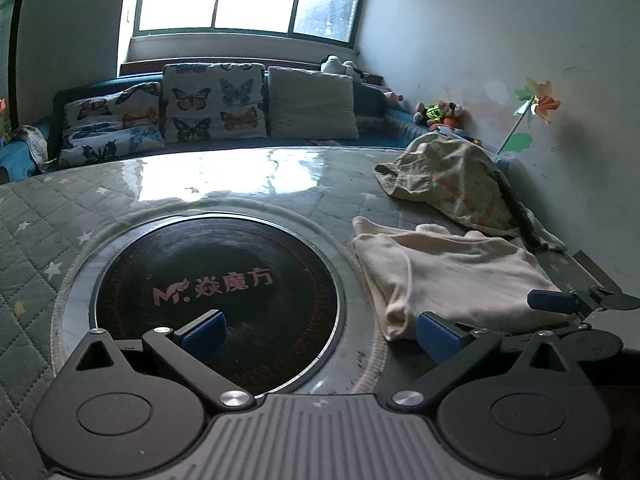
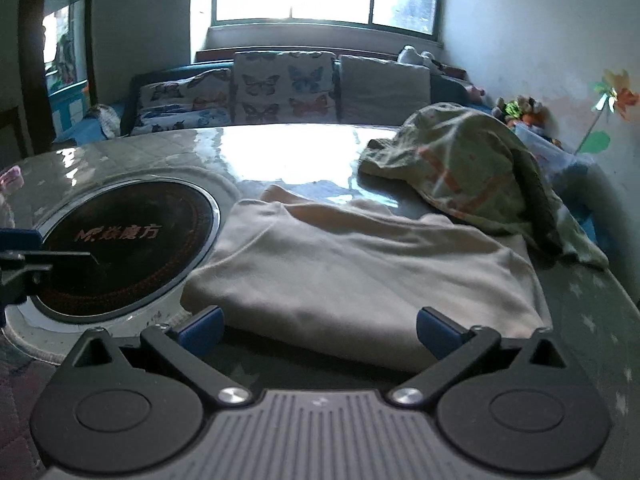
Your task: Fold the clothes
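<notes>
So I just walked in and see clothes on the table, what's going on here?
Someone is folding clothes with handheld tongs. The cream shirt lies folded on the table beside the round cooktop. The right tongs and left tongs are both open, holding nothing. A crumpled green garment waits behind.

My left gripper & right gripper look alike: blue pads on black linkage arms w/ silver screws, big black round hubs w/ triangular cutouts, grey ribbed body betw. them. Small mark at centre of ribbed top.
</notes>
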Demonstrator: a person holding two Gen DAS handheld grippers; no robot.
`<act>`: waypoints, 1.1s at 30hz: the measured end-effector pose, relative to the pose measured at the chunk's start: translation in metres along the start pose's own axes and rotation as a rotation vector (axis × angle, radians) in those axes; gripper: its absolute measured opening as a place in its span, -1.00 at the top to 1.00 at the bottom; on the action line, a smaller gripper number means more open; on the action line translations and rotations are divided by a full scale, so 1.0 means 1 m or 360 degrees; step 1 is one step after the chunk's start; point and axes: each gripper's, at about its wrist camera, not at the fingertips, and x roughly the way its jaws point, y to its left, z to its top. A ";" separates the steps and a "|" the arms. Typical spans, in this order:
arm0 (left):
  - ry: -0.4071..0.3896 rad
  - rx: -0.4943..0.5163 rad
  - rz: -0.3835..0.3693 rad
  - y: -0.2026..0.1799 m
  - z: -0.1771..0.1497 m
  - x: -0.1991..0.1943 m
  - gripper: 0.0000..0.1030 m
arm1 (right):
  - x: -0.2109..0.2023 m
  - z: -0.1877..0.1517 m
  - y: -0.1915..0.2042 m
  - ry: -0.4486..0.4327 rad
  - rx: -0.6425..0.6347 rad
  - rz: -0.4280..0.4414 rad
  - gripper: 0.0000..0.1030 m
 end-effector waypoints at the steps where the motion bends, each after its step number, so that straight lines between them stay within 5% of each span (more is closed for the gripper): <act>1: 0.0010 0.0013 -0.0004 -0.003 -0.001 0.000 -1.00 | -0.001 -0.002 -0.001 0.0005 0.0010 -0.0010 -1.00; 33: 0.0132 0.0223 -0.0038 -0.052 -0.041 -0.012 -1.00 | -0.046 -0.050 -0.022 0.0013 0.0146 -0.0034 -1.00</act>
